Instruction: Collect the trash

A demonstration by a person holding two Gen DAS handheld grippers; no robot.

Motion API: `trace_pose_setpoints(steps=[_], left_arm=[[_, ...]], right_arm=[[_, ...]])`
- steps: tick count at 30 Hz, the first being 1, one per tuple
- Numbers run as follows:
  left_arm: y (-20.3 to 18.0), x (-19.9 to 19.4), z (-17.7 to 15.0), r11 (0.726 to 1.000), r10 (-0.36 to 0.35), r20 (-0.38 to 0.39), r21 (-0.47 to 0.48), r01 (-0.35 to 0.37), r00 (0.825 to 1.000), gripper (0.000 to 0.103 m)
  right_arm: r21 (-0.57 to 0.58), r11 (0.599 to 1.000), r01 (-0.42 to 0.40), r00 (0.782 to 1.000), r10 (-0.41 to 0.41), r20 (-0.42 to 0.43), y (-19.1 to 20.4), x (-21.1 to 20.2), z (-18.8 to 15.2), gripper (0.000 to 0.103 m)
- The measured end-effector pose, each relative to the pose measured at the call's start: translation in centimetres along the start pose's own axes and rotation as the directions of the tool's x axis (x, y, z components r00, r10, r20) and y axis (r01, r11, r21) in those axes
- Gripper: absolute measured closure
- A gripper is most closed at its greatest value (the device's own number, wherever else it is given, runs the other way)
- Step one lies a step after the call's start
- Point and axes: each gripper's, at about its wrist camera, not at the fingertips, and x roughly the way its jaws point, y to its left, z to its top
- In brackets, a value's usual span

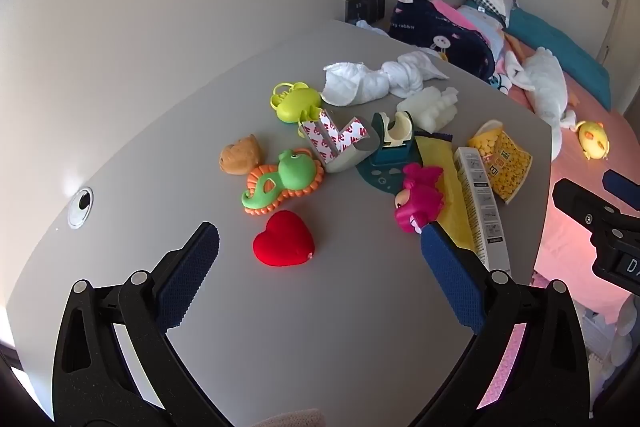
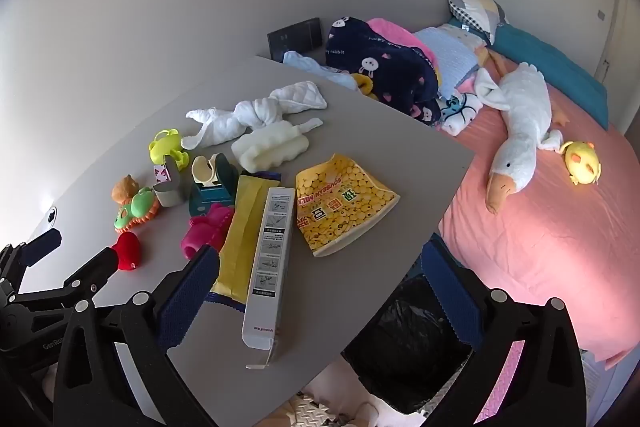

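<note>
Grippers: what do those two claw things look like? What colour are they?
Both look alike. The left gripper and right gripper have chunky black plastic arms with round silver bolts, and each finger wears a dark blue bumpy pad. White letters are printed on the black bodies, only partly readable. No cables show.

Red heart (image 1: 284,237): on the surface (image 1: 168,131), just ahead of the left claw.
Green seahorse toy (image 1: 282,181): beyond the heart.
Pink toy (image 1: 418,197): near the right finger of the left claw.
White goose plush (image 2: 516,131): on the pink bed (image 2: 560,235), far right of the right claw.
</note>
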Motion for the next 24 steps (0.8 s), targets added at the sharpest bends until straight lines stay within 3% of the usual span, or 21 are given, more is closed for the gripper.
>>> trace_pose_setpoints(steps=[17,24], left_arm=[[0.44,0.45,0.1,1.0,0.015,-0.006,0.006,-0.015,1.0,0.005],[0.63,0.65,-0.03,0.999,0.002,-0.026,-0.034,-0.003,1.0,0.005]], right_arm=[[0.001,1.0,0.006,1.0,-0.006,0.005,-0.24,-0.05,0.09,0.003],[0.002,1.0,0.008,1.0,-0.008,0.007,-0.34,0.35,0.17,0.003]])
